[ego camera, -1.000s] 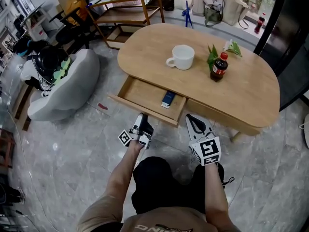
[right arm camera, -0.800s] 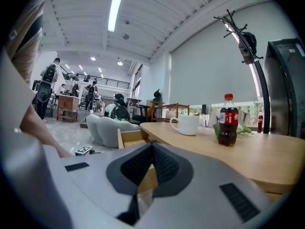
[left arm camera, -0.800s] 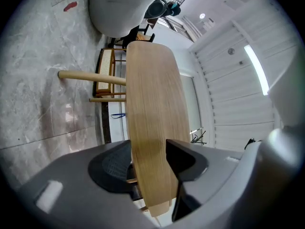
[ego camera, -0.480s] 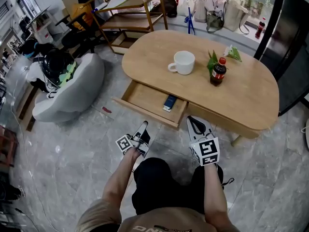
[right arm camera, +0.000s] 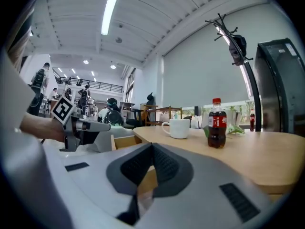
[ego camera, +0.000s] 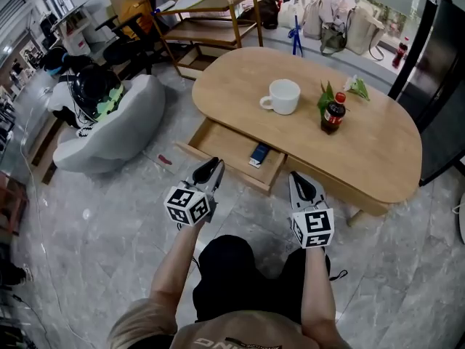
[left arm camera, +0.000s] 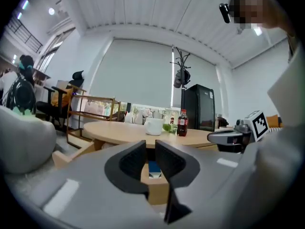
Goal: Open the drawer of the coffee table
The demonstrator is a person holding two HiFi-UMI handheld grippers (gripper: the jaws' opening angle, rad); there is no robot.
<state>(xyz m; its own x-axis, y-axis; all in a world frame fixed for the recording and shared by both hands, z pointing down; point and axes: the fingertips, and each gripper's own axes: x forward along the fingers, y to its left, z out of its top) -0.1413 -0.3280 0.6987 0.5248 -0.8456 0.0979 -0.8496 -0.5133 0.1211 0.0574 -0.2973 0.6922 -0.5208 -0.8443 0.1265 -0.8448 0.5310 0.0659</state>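
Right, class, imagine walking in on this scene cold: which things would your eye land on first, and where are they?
The oval wooden coffee table fills the middle, its drawer pulled open on the near side with a small blue item inside. On top stand a white mug and a red-capped cola bottle beside some greenery.

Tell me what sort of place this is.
Probably a lounge corner of an open office or lab: a low wooden coffee table, a grey beanbag beside it, and people further back.
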